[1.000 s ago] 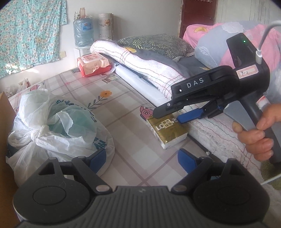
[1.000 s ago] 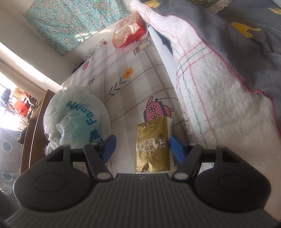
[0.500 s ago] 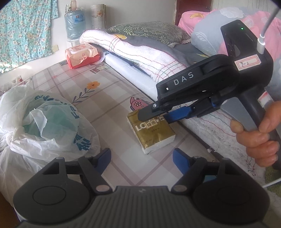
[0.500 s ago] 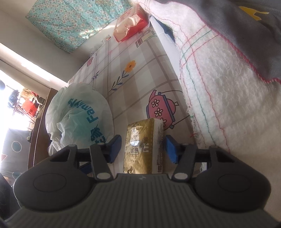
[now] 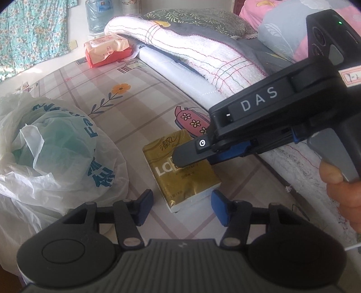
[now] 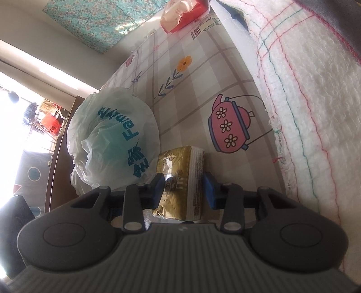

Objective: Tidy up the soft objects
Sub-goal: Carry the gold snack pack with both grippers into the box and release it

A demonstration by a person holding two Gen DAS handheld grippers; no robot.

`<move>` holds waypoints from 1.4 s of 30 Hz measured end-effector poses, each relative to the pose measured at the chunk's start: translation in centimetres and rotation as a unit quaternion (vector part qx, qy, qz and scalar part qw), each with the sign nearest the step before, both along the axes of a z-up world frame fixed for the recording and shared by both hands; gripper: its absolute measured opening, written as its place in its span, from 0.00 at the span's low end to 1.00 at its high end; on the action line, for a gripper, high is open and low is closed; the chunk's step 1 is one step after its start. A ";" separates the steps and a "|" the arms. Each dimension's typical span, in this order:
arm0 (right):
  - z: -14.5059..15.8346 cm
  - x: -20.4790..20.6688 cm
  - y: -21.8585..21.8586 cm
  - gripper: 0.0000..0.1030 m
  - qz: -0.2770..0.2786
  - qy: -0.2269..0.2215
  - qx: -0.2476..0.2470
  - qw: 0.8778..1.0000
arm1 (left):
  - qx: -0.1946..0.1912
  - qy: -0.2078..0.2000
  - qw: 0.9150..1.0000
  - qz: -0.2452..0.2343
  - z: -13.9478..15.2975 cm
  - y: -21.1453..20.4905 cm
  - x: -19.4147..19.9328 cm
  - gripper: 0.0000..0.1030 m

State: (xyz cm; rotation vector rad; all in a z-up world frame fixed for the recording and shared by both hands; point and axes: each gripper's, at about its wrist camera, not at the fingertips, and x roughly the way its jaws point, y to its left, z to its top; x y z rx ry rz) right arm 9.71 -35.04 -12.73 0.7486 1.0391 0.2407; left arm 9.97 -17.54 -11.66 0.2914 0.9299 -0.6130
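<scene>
Closing around the gold tissue pack (image 6: 180, 180) on the bed (image 6: 203, 74), the right gripper (image 6: 183, 190) is narrowing, pads not yet pressing; the left gripper (image 5: 180, 207), half-wide, is closing just beside it.

One gold tissue pack (image 5: 182, 171), one red-and-white wipes pack (image 5: 107, 50), one tied white plastic bag (image 5: 56, 155), one water jug (image 5: 99, 14), two handheld grippers, left (image 5: 180, 206) and right (image 6: 183, 188), one folded white blanket (image 5: 203, 48).

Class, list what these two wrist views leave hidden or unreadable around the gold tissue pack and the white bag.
- Gold tissue pack: label partly covered in the left wrist view by the right hand-held gripper.
- Pack's near end: cut off in the right wrist view by the gripper body.
- White plastic bag: contents obscured by crumpled plastic.
</scene>
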 end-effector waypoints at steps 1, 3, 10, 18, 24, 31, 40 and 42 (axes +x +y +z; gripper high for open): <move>-0.1 0.0 0.1 0.35 0.000 0.001 0.003 1.000 | -0.004 -0.001 1.000 -0.003 0.0 0.0 0.0 0.51; -0.1 0.1 0.3 0.34 -0.001 0.002 0.003 1.000 | -0.005 -0.005 1.000 -0.003 0.0 -0.1 -0.1 0.52; 1.4 -0.3 0.9 0.33 -0.016 -0.016 -0.003 1.000 | -0.022 -0.034 0.999 0.003 2.1 0.6 -0.9 0.51; 8.1 -0.3 2.8 0.33 -0.002 -0.098 -0.016 0.995 | -0.070 -0.119 0.989 0.044 8.0 3.5 -2.8 0.51; 12.7 -0.5 6.3 0.34 0.031 -0.152 -0.025 0.988 | -0.101 -0.158 0.979 0.078 11.4 7.4 -4.7 0.51; 15.7 -0.1 13.2 0.35 0.093 -0.177 -0.006 0.980 | -0.103 -0.184 0.968 0.134 13.9 14.2 -7.7 0.51; 14.5 0.3 24.9 0.35 0.206 -0.145 0.022 0.967 | -0.103 -0.138 0.959 0.227 13.3 23.4 -11.0 0.51; 14.1 0.3 27.0 0.35 0.223 -0.133 0.019 0.965 | -0.114 -0.124 0.955 0.245 13.0 25.3 -11.8 0.51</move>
